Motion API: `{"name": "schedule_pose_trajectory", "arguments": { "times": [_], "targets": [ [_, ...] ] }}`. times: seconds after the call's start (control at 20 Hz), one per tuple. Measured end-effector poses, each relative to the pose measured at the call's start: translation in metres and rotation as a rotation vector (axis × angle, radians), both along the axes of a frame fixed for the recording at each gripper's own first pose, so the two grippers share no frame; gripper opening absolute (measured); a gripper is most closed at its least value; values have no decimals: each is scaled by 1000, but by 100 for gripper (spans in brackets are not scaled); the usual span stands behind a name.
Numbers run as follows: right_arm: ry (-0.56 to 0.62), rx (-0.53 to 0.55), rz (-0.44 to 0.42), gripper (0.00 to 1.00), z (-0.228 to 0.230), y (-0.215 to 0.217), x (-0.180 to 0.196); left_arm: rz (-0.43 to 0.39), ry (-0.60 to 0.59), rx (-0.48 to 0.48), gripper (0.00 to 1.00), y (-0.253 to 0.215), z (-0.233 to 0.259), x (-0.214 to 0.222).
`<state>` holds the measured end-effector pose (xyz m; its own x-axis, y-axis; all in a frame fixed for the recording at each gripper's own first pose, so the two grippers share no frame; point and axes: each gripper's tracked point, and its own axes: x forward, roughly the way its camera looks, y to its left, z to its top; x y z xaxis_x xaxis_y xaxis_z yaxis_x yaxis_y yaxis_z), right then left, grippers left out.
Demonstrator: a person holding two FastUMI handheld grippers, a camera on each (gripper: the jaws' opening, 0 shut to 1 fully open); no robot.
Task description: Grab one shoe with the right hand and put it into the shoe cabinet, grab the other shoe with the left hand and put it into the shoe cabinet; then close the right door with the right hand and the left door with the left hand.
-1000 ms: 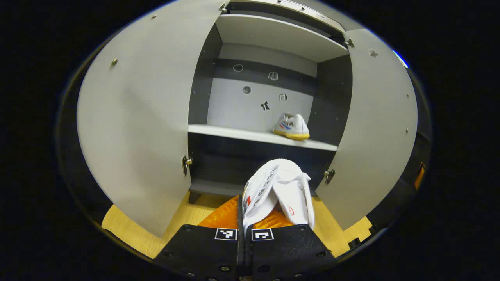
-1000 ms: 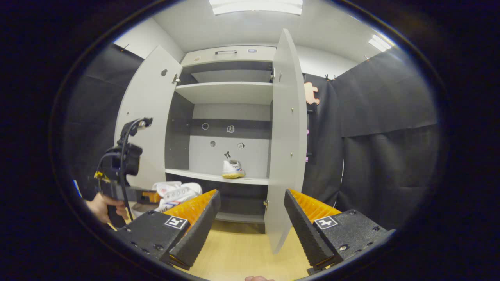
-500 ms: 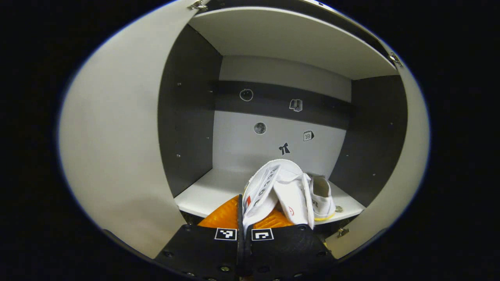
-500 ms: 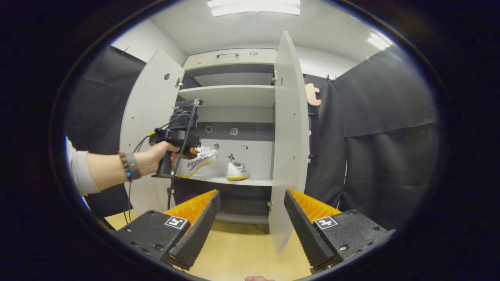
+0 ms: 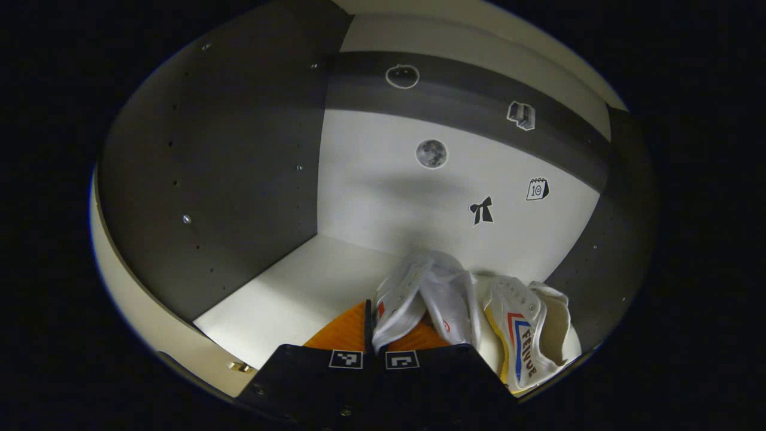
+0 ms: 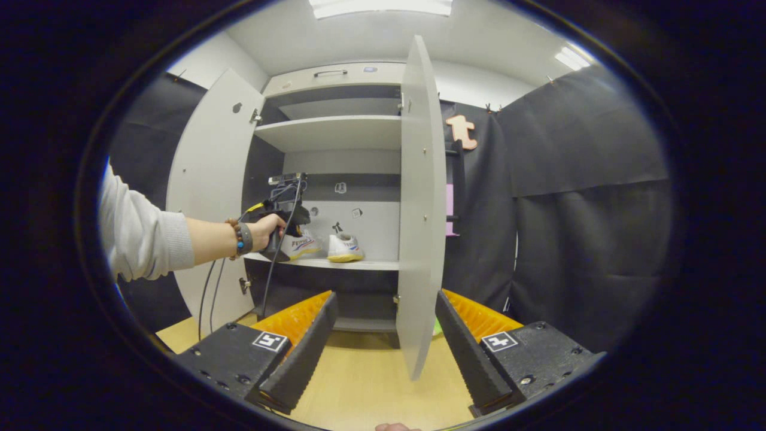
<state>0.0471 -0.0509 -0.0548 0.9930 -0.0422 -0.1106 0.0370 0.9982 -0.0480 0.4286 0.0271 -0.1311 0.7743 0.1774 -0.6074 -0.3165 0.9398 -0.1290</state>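
The white canvas shoe (image 5: 428,299) I'm carrying in my left gripper (image 5: 376,335) sits just over the pale middle shelf (image 5: 299,287) of the grey shoe cabinet (image 6: 335,129), its long axis running away from me toward the back wall, just left of the matching white shoe with red and blue stripes (image 5: 526,335) already lying there. My left gripper's fingers are pressed together on the carried shoe's collar, though I can't quite tell whether its sole touches the shelf yet. My right gripper (image 6: 386,335) hangs spread wide and empty, near the open right door (image 6: 419,209).
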Motion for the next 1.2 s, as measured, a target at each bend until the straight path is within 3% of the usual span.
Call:
{"name": "schedule_pose_trajectory", "arguments": {
  "times": [0.15,0.35,0.45,0.5,0.55,0.6,0.65,0.7,0.8,0.85,0.9,0.95,1.05,1.1,1.15,1.2],
  "targets": [
    [10,9,-8,100,-4,-3,4,4,13,54,0,12,4,14],
    [21,11,-1,100,-10,0,11,34,91,-3,0,18,-19,23],
    [11,12,0,100,-9,-2,12,-22,62,-33,2,8,-17,26],
    [12,13,-1,100,-10,-2,13,-60,14,-26,7,3,-9,31],
    [14,18,1,100,-11,-3,15,-86,-25,-7,37,-1,2,28],
    [17,23,4,100,-12,-2,16,-106,-39,34,30,1,9,21],
    [14,28,4,100,-10,-3,16,-116,-54,74,49,4,16,12],
    [8,34,8,100,-8,-3,17,-127,-77,99,33,4,19,7],
    [-5,42,20,100,-4,0,17,-121,-119,67,32,3,24,4],
    [0,41,30,100,-4,2,17,-102,-115,37,52,4,20,8],
    [2,37,37,100,-3,4,17,-88,-111,8,36,7,18,10],
    [-2,32,39,100,-1,5,17,-86,-119,-17,54,7,21,15],
    [-6,23,42,100,-1,6,15,-60,-32,-40,53,8,12,10],
    [-3,23,40,100,-2,6,14,-53,8,-30,38,10,4,5],
    [-3,26,36,100,-2,5,13,-49,18,4,61,16,4,1],
    [-12,31,33,100,0,3,11,-67,-9,45,65,18,8,2]
  ]
}}
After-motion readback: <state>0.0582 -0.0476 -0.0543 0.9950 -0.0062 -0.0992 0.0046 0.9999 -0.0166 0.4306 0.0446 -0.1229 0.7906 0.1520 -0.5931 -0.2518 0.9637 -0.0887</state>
